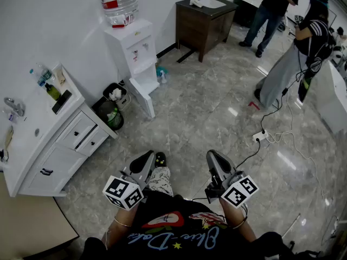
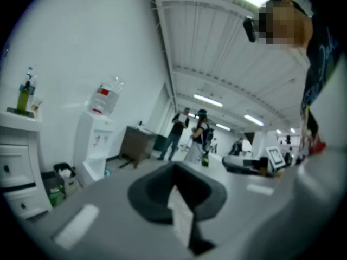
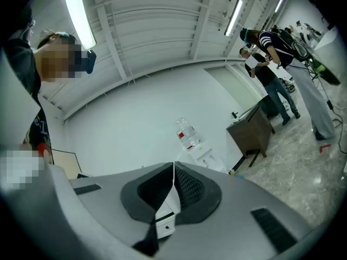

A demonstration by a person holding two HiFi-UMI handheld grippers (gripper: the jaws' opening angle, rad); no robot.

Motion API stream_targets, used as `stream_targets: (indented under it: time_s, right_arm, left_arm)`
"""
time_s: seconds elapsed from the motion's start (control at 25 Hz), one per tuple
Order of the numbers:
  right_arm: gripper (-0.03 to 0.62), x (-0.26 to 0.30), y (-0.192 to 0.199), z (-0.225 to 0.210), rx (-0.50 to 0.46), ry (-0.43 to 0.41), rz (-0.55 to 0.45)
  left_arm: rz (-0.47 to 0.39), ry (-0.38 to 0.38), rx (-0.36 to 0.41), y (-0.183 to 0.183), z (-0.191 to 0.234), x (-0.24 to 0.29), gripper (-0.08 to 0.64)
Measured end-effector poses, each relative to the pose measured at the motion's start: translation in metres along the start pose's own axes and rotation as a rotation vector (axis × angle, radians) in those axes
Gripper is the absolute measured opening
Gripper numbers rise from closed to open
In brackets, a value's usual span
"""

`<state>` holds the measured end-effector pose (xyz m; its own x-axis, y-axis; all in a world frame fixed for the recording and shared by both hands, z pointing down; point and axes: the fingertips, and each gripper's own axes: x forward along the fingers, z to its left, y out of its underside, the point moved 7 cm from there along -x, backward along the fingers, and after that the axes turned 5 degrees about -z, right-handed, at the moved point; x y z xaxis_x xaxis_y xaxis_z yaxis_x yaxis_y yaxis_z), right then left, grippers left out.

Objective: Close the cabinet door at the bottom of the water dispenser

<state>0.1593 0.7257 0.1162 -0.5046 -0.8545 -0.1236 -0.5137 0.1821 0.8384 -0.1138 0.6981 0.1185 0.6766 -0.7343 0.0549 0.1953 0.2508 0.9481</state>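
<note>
At 11 o'clock, well apart, below water dispenser [image 1: 134,47], open cabinet door [image 1: 142,97], likely light and stiff: better push near free edge with left gripper [image 1: 143,166] or right gripper [image 1: 218,166], both pressed together, empty.

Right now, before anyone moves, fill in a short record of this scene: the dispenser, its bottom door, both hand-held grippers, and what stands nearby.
Water dispenser: white, against the wall, bottle on top
Cabinet door: open, swung out over the floor
Left hand-held gripper: jaws together, nothing held, well short of the door
Right hand-held gripper: jaws together, nothing held, well short of the door
Beside the dispenser: bins, then a white drawer cabinet
Task state: door not yet closed
</note>
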Motion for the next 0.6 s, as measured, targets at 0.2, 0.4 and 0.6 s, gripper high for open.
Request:
stream_targets:
  time_s: [0.2, 0.4, 0.6]
  right_arm:
    - [0.017, 0.062, -0.008, -0.040, -0.025, -0.002, 0.016]
    - [0.017, 0.163, -0.019, -0.098, -0.055, -0.003, 0.035]
    - [0.017, 0.301, -0.036, -0.151, -0.035, -0.033, 0.014]
  left_arm:
    - [-0.022, 0.012, -0.017, -0.005, 0.050, 0.063, -0.003]
    - [-0.034, 0.052, -0.052, -0.015, 0.131, 0.164, -0.003]
    - [-0.033, 0.062, 0.042, -0.065, 0.227, 0.259, -0.003]
